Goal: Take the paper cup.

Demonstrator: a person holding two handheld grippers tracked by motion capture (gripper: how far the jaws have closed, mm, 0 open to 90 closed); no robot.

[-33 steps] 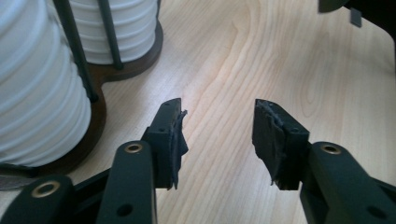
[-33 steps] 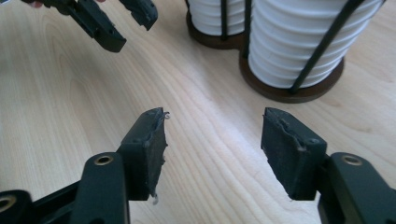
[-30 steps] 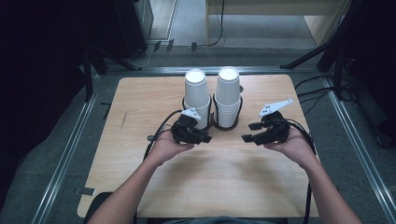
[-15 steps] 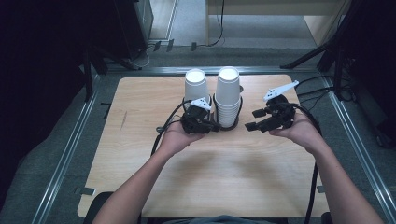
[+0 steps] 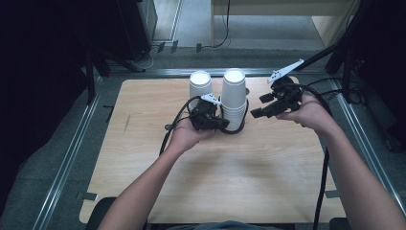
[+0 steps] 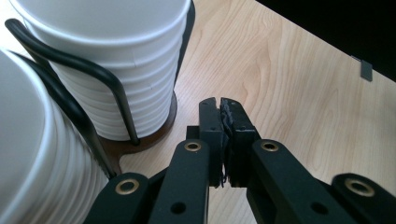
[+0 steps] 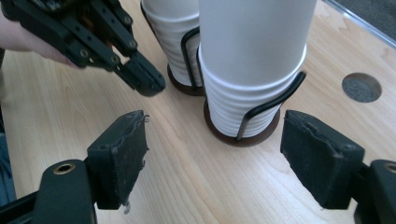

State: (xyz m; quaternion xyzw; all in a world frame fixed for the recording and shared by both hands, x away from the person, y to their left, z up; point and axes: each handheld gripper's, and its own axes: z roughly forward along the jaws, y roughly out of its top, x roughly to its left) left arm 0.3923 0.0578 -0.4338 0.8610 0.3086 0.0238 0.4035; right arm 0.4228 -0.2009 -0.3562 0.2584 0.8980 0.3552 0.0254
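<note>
Two stacks of white paper cups stand in a black wire holder [image 5: 235, 131] at the back middle of the wooden table [image 5: 215, 177]: a shorter left stack [image 5: 200, 84] and a taller right stack [image 5: 234, 96]. My left gripper [image 5: 224, 124] is shut on nothing, its tips low beside the base of the right stack. In the left gripper view the shut gripper [image 6: 220, 106] sits just right of a ribbed stack [image 6: 116, 74] on a brown base [image 6: 156, 133]. My right gripper [image 5: 261, 105] is open to the right of the taller stack; in its own view the gripper [image 7: 217, 151] faces that stack [image 7: 254, 60].
A round hole [image 7: 361, 87] lies in the tabletop behind the taller stack. The left gripper [image 7: 149, 84] reaches in from the top left of the right gripper view. Black cables [image 5: 167, 134] trail over the table. Metal rails [image 5: 67, 158] border the table's sides.
Both hands have moved away from me toward the cups. The left gripper now rests at the holder's base; the right gripper has gone up and right beside the taller stack.
</note>
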